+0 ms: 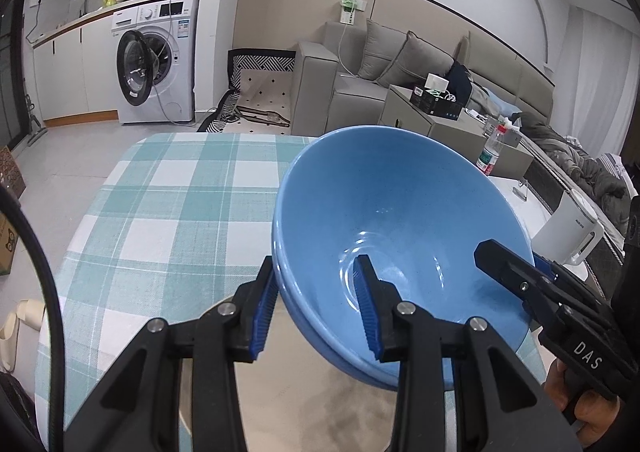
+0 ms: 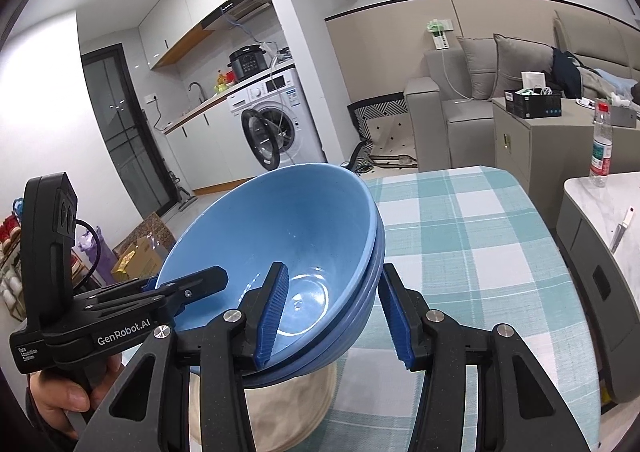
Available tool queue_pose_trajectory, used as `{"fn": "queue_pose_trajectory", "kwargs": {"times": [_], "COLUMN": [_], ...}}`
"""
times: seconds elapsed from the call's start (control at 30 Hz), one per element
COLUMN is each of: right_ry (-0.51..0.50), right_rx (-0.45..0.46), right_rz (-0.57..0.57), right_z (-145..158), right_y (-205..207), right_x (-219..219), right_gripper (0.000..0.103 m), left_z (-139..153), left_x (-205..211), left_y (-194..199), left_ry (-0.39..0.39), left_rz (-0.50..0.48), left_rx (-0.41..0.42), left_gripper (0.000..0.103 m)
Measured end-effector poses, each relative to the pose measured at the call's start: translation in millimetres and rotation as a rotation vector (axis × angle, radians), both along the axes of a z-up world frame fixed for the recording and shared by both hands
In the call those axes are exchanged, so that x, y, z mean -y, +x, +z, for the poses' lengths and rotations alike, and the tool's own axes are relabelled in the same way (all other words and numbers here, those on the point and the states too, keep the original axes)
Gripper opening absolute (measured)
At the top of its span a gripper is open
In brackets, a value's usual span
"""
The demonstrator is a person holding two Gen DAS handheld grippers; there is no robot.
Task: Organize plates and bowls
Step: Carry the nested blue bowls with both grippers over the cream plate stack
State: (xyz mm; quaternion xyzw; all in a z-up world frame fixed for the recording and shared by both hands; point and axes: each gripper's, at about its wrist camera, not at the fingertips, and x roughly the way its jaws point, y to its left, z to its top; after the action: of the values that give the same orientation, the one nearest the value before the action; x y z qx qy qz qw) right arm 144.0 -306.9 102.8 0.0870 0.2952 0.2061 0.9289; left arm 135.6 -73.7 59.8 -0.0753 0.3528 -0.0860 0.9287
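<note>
A stack of nested blue bowls hangs tilted above the table with the green-and-white checked cloth. My left gripper is shut on the stack's left rim, one blue pad inside and one outside. My right gripper is shut on the opposite rim in the same way. Each gripper also shows in the other's view: the right gripper and the left gripper. Under the stack sits a beige dish; I cannot tell if the bowls touch it.
A white kettle and a water bottle stand on a marble counter to the right, where a knife also lies. A grey sofa and a washing machine are beyond the table. A hand grips the left handle.
</note>
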Motion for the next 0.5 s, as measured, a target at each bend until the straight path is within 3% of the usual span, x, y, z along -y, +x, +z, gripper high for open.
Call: {"fn": "queue_pose_trajectory", "kwargs": {"times": [0.5], "right_ry": [-0.022], "right_rx": [-0.004], "right_rz": [0.059], "right_z": [-4.3], "right_y": [-9.1], "right_x": [-28.4], "right_gripper": [0.048], "left_z": [-2.1], "left_x": [-20.7], "left_y": [-18.0], "left_ry": [0.022], "left_rz": [0.034], "left_rx": [0.000], "left_gripper": [0.036]}}
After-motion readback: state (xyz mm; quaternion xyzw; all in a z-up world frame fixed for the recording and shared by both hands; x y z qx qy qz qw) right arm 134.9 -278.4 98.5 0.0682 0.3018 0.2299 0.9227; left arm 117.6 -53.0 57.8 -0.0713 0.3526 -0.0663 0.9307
